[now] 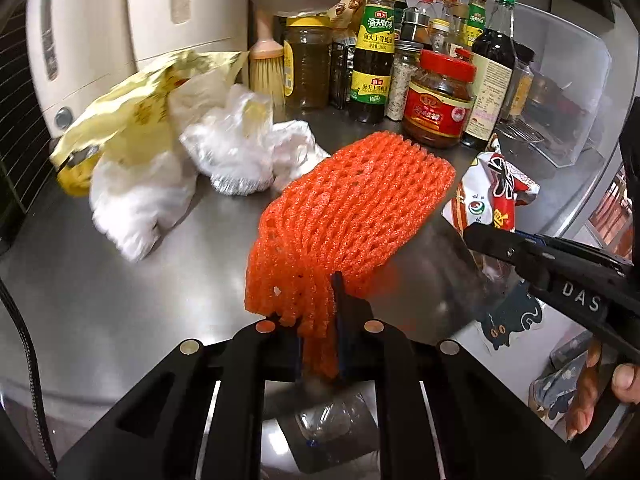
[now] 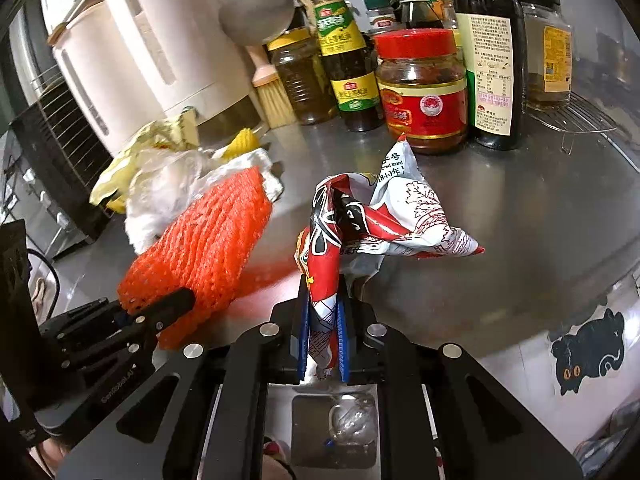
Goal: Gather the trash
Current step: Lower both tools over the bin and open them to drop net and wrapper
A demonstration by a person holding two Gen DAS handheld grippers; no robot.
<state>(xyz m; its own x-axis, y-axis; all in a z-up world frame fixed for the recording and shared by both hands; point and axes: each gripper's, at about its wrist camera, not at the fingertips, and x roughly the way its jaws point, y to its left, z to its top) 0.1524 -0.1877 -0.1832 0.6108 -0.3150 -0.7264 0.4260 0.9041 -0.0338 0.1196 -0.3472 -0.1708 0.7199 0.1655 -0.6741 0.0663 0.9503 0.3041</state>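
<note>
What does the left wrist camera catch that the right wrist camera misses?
Only the left view shows the person's fingers on the right gripper's handle. Only the right view shows the right gripper shut on the red-and-white wrapper. Both show the orange foam net, pinched by the left gripper, the white tissues and the red-lidded jar.

Home kitchen: steel counter (image 2: 520, 208), sauce bottles (image 1: 372, 56), electric kettle (image 2: 152, 48).

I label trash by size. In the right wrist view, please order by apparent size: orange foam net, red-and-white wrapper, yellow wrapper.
1. orange foam net
2. red-and-white wrapper, nearly alike; nearness makes it unsure
3. yellow wrapper, partly hidden
</note>
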